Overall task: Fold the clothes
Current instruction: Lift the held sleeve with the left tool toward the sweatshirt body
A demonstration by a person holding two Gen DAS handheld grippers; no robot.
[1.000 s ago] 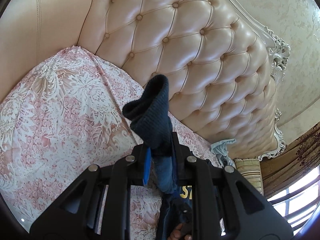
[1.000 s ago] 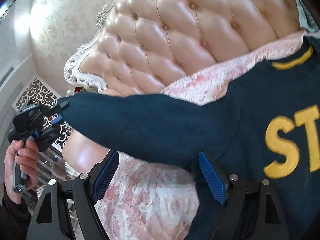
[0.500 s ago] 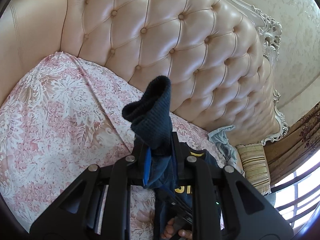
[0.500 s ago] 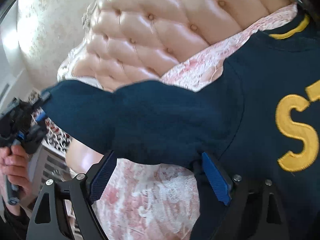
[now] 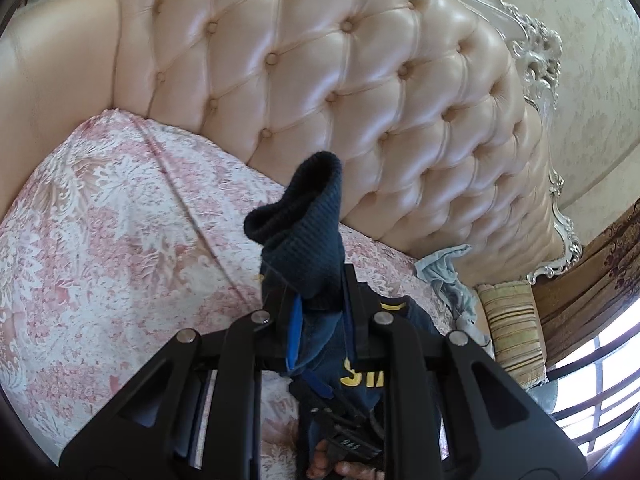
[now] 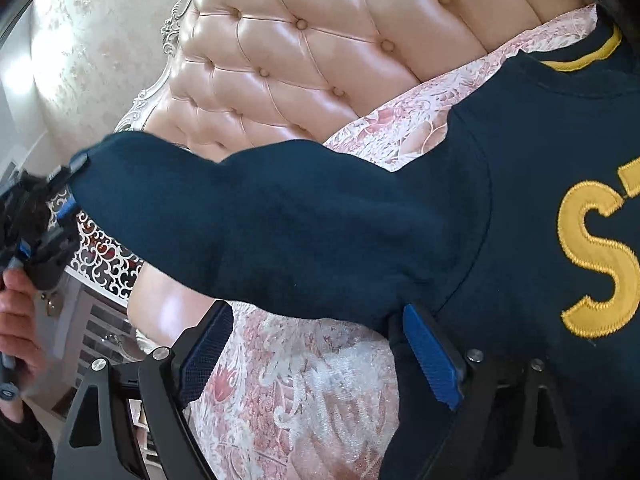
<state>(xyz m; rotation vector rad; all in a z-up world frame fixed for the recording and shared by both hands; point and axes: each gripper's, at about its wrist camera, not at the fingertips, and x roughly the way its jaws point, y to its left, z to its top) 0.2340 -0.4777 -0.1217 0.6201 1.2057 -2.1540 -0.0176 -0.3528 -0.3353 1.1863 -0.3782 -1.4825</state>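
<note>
A navy sweatshirt with yellow letters lies on the pink floral bedspread. My left gripper is shut on its ribbed sleeve cuff, which sticks up past the fingertips. In the right wrist view the sleeve stretches out level to the left gripper, held by a person's hand. My right gripper stands open just below the sleeve near the armpit. Its right pad lies against the sweatshirt's side. The pads press on nothing.
A tufted peach headboard rises behind the bed. A light blue cloth and a striped pillow lie at the bed's far right corner, beside a window. A white carved screen stands to the left.
The left gripper has carried the cuff up and sideways, so the sleeve is pulled out straighter. The right gripper has stayed by the armpit, jaws wide.
</note>
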